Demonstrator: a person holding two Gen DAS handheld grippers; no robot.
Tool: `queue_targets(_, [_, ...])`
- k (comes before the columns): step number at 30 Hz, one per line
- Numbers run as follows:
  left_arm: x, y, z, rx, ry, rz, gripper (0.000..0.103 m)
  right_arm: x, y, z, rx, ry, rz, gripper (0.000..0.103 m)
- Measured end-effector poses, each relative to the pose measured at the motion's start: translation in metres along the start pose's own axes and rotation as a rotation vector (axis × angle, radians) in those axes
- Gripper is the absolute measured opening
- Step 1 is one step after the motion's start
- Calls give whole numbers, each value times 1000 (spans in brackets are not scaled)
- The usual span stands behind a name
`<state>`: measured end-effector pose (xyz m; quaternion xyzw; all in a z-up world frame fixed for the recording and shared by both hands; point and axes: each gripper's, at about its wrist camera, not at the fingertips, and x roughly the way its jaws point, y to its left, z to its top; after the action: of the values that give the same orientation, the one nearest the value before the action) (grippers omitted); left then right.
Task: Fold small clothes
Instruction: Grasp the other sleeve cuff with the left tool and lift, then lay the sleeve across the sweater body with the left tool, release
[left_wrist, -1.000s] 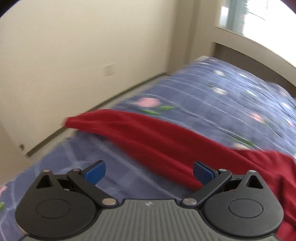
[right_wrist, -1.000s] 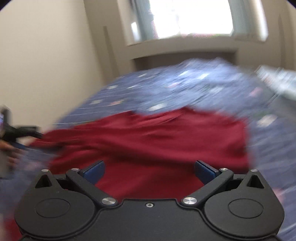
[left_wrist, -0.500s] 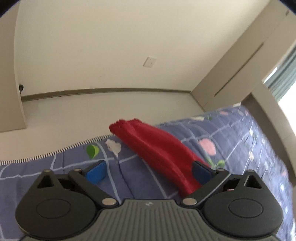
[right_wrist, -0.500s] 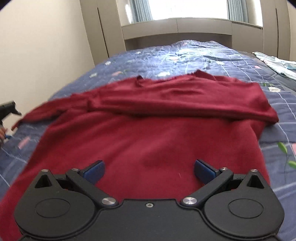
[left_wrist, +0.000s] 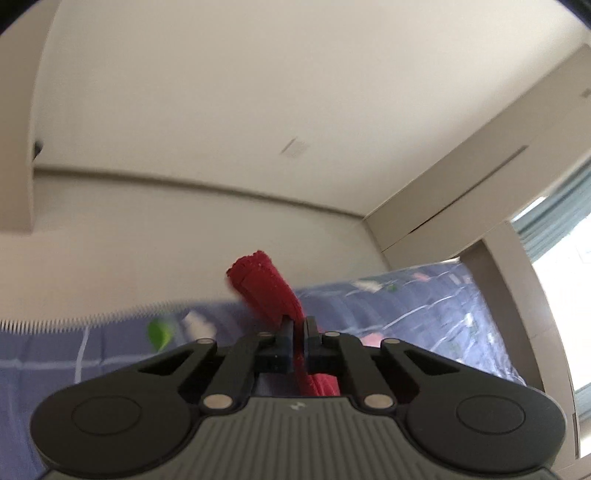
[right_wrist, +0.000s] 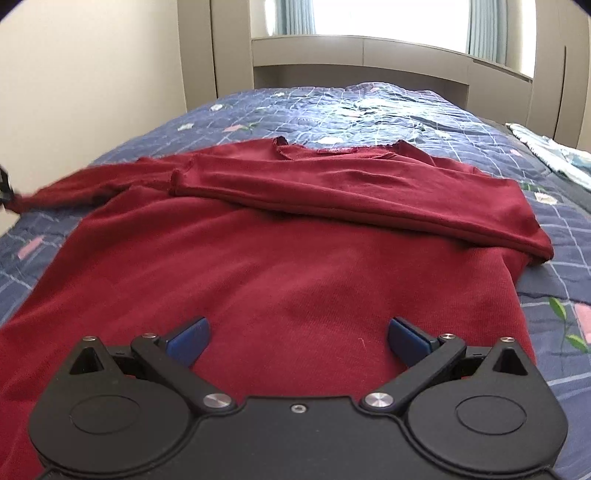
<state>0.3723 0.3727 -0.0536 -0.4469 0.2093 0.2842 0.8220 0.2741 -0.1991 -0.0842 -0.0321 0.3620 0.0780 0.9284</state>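
On the blue patchwork quilt (right_wrist: 369, 107) a red long-sleeved top (right_wrist: 280, 280) lies flat, neckline away from the right wrist camera. One sleeve is folded across the chest; the other sleeve (right_wrist: 92, 181) stretches out to the left edge of that view.

Step in hand, by judgement: fold the outstretched sleeve inward. To do it well: lift only enough to clear the body, carry the cuff across level with the first sleeve, lay down without dragging the shoulder seam.

Left gripper (left_wrist: 299, 328): jaws clenched on the sleeve near its cuff (left_wrist: 258, 280), which sticks out beyond the tips.

Right gripper (right_wrist: 295, 336): jaws spread wide, holding nothing, over the lower body of the top; contact with the fabric cannot be told.
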Motion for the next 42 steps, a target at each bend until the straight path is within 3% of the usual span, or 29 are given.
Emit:
queue_targets(6, [-37, -79, -2, 288, -118, -67, 3, -2, -2, 0, 16, -2, 20, 103])
queue_targets(9, [-61, -127, -11, 404, -170, -173, 3, -10, -10, 1, 40, -19, 55, 103])
queue_targets(12, [-88, -175, -32, 524, -210, -332, 3, -21, -26, 2, 90, -43, 69, 103])
queue_targets(18, [-126, -274, -117, 842, -184, -580, 3, -45, -69, -4, 158, -85, -10, 103])
queue_targets(23, [-141, -326, -213, 1052, -87, -697, 3, -62, -104, -12, 166, -103, -113, 103])
queue_targets(26, [-132, -341, -273, 1117, 9, -762, 3, -72, -128, -19, 178, -109, -175, 103])
queue_targets(29, [-136, -338, -338, 1221, 54, -785, 3, -78, -149, -27, 209, -97, -224, 103])
queue_targets(35, [-114, -304, -445, 1426, 170, -763, 3, -83, -183, -45, 247, -64, -280, 103])
queue_targets(39, [-123, -267, -480, 1508, 244, -745, 4, -81, -193, -52, 269, -57, -285, 103])
queue_targets(42, [-135, -254, -472, 1499, 323, -749, 13, -80, -195, -52, 276, -68, -283, 103])
